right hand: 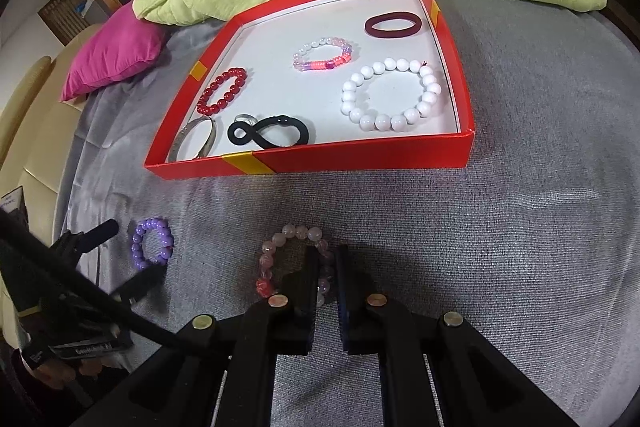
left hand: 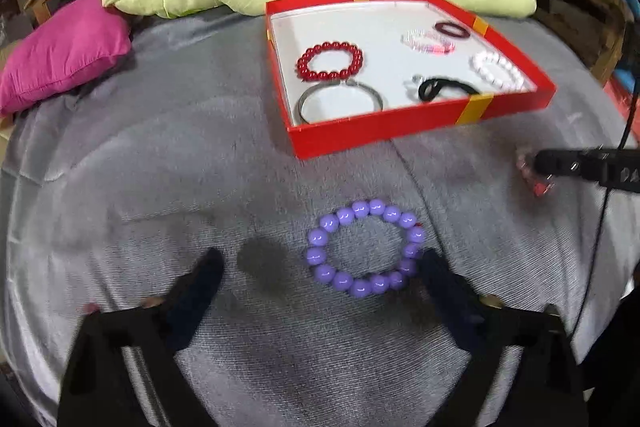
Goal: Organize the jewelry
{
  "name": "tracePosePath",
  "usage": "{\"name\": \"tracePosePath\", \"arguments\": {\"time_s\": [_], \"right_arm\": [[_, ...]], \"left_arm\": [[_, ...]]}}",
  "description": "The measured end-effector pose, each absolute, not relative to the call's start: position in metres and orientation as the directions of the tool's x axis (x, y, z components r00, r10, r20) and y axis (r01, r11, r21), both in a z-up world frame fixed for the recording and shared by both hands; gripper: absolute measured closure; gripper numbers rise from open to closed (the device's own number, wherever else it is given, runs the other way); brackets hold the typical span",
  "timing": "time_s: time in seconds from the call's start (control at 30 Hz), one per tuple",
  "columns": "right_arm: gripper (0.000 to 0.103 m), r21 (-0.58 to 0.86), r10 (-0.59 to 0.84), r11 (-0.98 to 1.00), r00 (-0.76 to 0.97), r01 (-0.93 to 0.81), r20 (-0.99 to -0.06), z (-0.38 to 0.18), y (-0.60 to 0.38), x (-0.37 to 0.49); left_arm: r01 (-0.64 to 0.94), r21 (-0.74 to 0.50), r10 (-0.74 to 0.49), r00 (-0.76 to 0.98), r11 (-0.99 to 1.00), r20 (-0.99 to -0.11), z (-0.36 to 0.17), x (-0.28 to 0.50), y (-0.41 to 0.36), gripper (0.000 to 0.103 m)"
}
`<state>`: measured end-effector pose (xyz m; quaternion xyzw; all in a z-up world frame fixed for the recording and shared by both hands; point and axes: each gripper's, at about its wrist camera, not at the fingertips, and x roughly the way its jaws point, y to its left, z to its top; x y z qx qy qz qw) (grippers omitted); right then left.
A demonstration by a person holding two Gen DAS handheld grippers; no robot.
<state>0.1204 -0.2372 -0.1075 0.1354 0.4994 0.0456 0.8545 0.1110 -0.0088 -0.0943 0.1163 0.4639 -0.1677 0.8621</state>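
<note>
Red box [right hand: 360,157], upper centre of the right wrist view, holds six pieces. Two remain on the grey cover: pink bead bracelet [right hand: 280,247], pinched by the nearly closed right gripper [right hand: 328,259]; purple bead bracelet [left hand: 364,247], between the wide-open, empty left gripper [left hand: 320,267] fingers.

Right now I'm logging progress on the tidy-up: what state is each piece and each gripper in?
Red box: open, lidless.
Purple bracelet: outside the box, ungripped.
Pink bracelet: on blanket, pinched.
Left gripper: open.
Right gripper: shut on bracelet.
White bracelet: in box.
</note>
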Motion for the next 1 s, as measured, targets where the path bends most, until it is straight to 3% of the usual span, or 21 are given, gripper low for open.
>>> {"name": "tracePosePath", "arguments": {"time_s": [0.03,0.13,0.3,0.47,0.8,0.93,1.0], "right_arm": [[0.092,0.275,0.212,0.96,0.497,0.057,-0.841,-0.107,-0.237,0.12],[0.092,0.269,0.207,0.961,0.497,0.055,-0.842,-0.107,-0.236,0.12],[0.092,0.272,0.21,0.961,0.498,0.054,-0.841,-0.107,-0.237,0.12],[0.091,0.288,0.227,0.956,0.493,0.051,-0.84,-0.107,-0.238,0.119],[0.09,0.285,0.236,0.958,0.49,0.026,-0.839,-0.107,-0.238,0.115],[0.078,0.269,0.235,0.963,0.492,-0.001,-0.838,-0.105,-0.232,0.114],[0.076,0.234,0.214,0.972,0.499,-0.022,-0.84,-0.104,-0.226,0.113]], "left_arm": [[0.399,0.006,-0.209,0.494,0.917,-0.844,-0.095,0.113,-0.007,0.031],[0.412,0.021,-0.205,0.495,0.911,-0.844,-0.097,0.112,-0.012,0.032],[0.435,-0.005,-0.244,0.495,0.9,-0.834,-0.095,0.112,-0.023,0.054],[0.45,-0.065,-0.308,0.492,0.891,-0.815,-0.087,0.112,-0.026,0.092],[0.483,-0.081,-0.351,0.5,0.872,-0.792,-0.081,0.108,-0.032,0.093],[0.477,-0.083,-0.345,0.493,0.875,-0.799,-0.084,0.111,-0.03,0.093],[0.474,-0.086,-0.343,0.489,0.876,-0.802,-0.085,0.11,-0.03,0.093]]}}
